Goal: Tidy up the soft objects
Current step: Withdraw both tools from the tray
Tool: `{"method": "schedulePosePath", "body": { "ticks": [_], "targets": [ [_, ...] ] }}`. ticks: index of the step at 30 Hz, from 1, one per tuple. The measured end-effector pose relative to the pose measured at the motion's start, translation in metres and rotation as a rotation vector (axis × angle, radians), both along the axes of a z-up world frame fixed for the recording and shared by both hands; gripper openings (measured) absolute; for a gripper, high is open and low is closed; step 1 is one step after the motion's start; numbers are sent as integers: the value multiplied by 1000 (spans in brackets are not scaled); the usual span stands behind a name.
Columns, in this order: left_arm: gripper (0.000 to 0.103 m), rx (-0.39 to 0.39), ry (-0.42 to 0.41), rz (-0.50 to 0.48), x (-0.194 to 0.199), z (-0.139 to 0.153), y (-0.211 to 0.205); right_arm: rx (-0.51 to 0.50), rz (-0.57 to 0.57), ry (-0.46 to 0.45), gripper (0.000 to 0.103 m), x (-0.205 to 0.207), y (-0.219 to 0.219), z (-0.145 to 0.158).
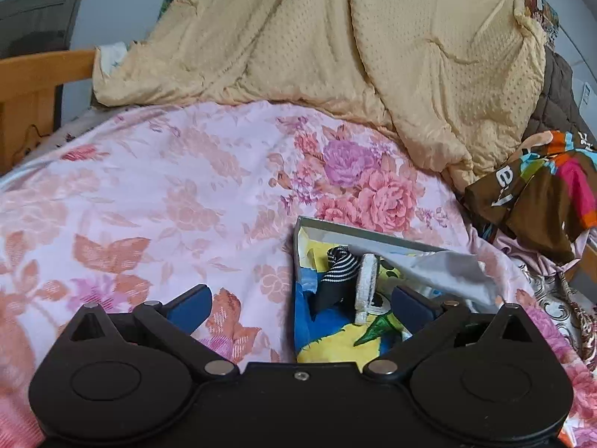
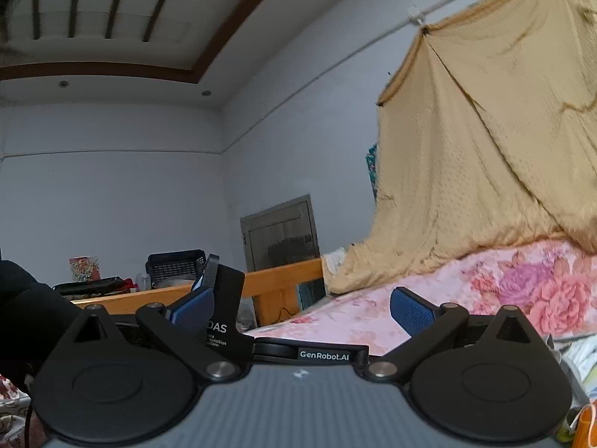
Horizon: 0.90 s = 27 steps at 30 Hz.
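The left gripper [image 1: 300, 304] is seen spread wide over the floral bedsheet [image 1: 149, 186], with nothing pinched between its blue pads. An open box [image 1: 358, 235] lies on the sheet just ahead, at about one o'clock from the tool. Inside it, a striped black-and-white cloth [image 1: 337, 265] and a white fuzzy item [image 1: 367, 283] are laid on yellow and blue fabric; the right-hand pad overlaps the box in the view, though contact cannot be told. A beige quilt [image 1: 335, 44] is heaped at twelve o'clock, a colourful bag [image 1: 541, 190] at two o'clock.

The right gripper [image 2: 300, 311] is likewise held fully spread and empty, pointed level toward the wall, with the quilt at two o'clock.
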<state>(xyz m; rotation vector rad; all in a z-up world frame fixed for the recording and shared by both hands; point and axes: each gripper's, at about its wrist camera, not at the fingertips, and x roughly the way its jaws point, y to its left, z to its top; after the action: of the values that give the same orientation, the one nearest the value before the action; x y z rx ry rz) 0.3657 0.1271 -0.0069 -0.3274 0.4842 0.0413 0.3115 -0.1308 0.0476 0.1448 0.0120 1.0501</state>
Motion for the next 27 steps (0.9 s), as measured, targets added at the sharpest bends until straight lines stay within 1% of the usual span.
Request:
{"method": "schedulePosePath", "body": {
  "ticks": [3, 10, 16, 19, 27],
  "targets": [
    [102, 2, -20, 10, -21, 11, -6, 2, -18, -1, 103, -16, -4, 9],
    [102, -9, -56, 17, -75, 26, -21, -55, -101, -4, 103, -63, -17, 16],
    [102, 20, -83, 2, -123, 35, -38, -109, -188, 9, 103, -102, -30, 18],
    [102, 25, -99, 7, -148, 37, -43, -127, -243, 44, 103, -119, -38, 15],
    [102, 71, -130, 9, -204, 37, -57, -202, -415, 135, 103, -154, -55, 6]
  ]
}}
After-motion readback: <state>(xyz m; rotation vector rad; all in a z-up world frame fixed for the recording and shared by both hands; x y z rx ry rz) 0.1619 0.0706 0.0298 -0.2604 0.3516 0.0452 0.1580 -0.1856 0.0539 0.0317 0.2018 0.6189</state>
